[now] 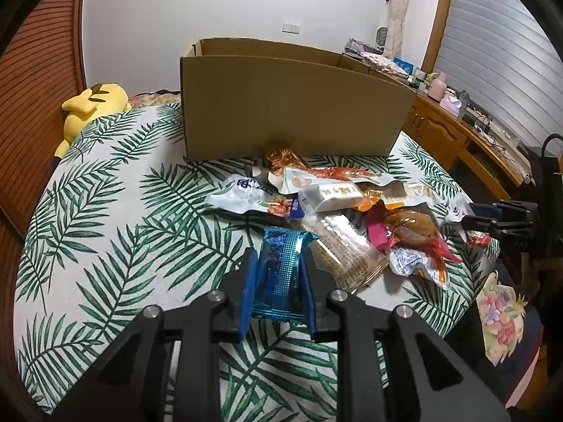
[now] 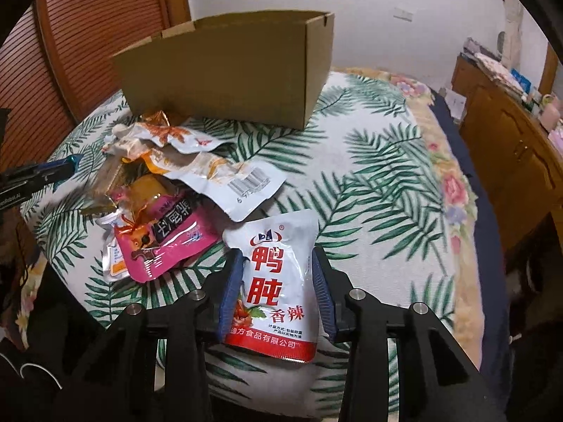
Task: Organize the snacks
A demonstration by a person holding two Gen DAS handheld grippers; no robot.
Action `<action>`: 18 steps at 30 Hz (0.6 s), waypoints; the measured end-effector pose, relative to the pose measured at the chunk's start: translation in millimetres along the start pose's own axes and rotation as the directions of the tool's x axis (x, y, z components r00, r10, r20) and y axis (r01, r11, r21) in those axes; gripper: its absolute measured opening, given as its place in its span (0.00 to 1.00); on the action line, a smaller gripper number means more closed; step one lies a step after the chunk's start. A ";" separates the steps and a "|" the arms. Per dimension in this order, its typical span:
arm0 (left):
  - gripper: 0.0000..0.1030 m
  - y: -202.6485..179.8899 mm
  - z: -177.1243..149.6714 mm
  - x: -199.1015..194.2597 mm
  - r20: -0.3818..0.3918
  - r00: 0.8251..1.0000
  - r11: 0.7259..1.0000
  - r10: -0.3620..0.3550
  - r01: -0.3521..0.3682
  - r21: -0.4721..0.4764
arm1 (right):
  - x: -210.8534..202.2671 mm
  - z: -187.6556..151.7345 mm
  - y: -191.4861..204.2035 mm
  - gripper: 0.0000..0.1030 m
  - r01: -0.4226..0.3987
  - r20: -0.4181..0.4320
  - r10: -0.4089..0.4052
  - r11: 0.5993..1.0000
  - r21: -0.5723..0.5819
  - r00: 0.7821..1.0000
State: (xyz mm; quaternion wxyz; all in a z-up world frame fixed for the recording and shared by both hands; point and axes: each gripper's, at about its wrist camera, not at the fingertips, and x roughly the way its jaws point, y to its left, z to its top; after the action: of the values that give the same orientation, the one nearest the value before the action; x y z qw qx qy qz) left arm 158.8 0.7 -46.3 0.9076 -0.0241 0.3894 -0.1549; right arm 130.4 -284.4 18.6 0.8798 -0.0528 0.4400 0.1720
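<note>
My left gripper (image 1: 278, 263) is shut on a shiny blue snack packet (image 1: 279, 274) and holds it above the leaf-print cloth, near the front of the snack pile (image 1: 352, 207). My right gripper (image 2: 278, 263) is shut on a white packet with red Chinese lettering (image 2: 274, 288), held to the right of the same pile (image 2: 169, 190). An open brown cardboard box (image 1: 292, 105) stands behind the pile; it also shows in the right wrist view (image 2: 228, 70). The box's inside is hidden. The left gripper also shows at the left edge of the right wrist view (image 2: 52, 172).
A leaf-print cloth (image 1: 116, 204) covers the surface. A yellow plush toy (image 1: 91, 105) lies at the far left. A wooden cabinet (image 1: 457, 133) with clutter runs along the right. A pink packet (image 2: 165, 239) lies just left of my right gripper.
</note>
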 end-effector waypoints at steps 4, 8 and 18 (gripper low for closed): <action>0.21 -3.0 12.3 -2.6 0.019 1.000 1.000 0.001 -0.001 0.011 | -13.6 8.0 -1.5 0.38 0.018 0.031 -0.017 1.000 -0.009 0.999; 0.21 -5.6 35.0 -7.5 0.055 0.998 1.000 0.008 -0.009 0.026 | -26.4 27.5 -1.8 0.38 0.035 0.073 -0.033 0.999 -0.027 0.997; 0.21 -5.1 96.4 -1.5 0.115 0.993 0.996 0.036 -0.046 0.079 | -42.7 96.8 10.8 0.38 0.045 0.189 -0.024 0.994 -0.104 0.982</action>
State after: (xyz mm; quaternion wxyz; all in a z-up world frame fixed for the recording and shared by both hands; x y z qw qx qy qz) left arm 225.4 -11.1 22.7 0.9316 0.0119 0.3308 -0.1503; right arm 176.2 -261.6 111.8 0.9159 -0.0915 0.3445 0.1844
